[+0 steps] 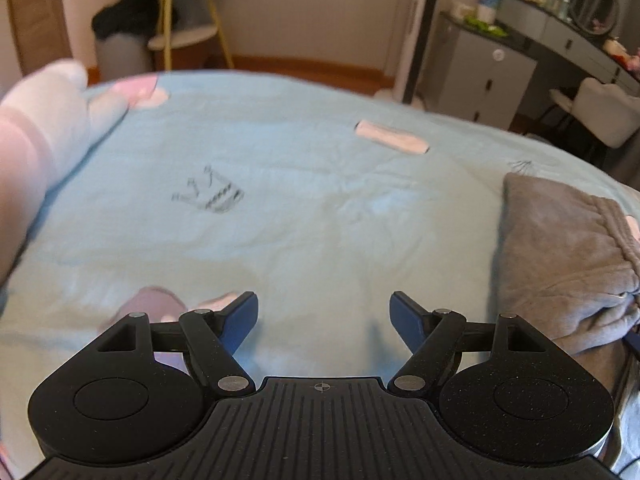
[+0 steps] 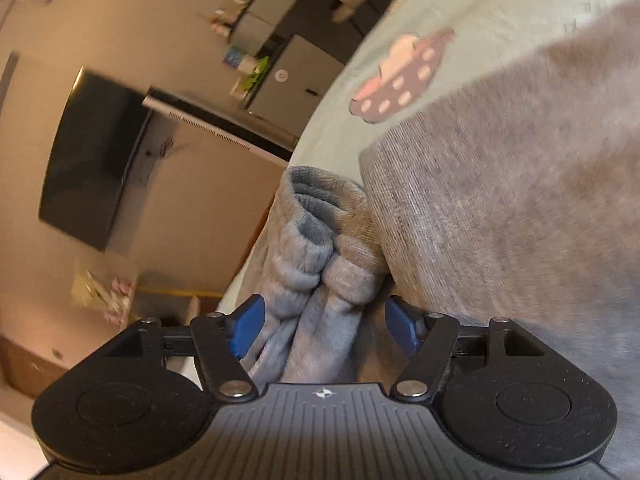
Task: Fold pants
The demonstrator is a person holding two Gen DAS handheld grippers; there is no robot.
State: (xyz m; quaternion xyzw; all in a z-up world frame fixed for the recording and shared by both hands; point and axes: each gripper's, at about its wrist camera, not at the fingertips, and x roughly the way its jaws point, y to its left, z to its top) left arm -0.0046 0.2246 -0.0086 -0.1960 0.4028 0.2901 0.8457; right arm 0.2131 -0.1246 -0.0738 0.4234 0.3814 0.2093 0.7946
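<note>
Grey pants [image 1: 560, 256] lie bunched on the bed's [image 1: 320, 184] right edge. Left tongs [image 1: 324, 316] gape empty; right tongs [image 2: 324, 320] straddle a bunched fold, not yet pinching. Close firmly before lifting.

Ahead of the left gripper [image 1: 324, 320] the bedspread [image 1: 320, 208] stretches away, with the pants [image 1: 568, 256] lying on it to the gripper's right and a pillow [image 1: 48, 128] lying to its far left. Beyond the bed's far edge, a dresser [image 1: 488, 76] stands ahead and to the right. In the right wrist view, bunched folds of the pants [image 2: 320, 256] lie between the parted fingers of the right gripper [image 2: 324, 326], with a television [image 2: 96, 156] off to its left.
</note>
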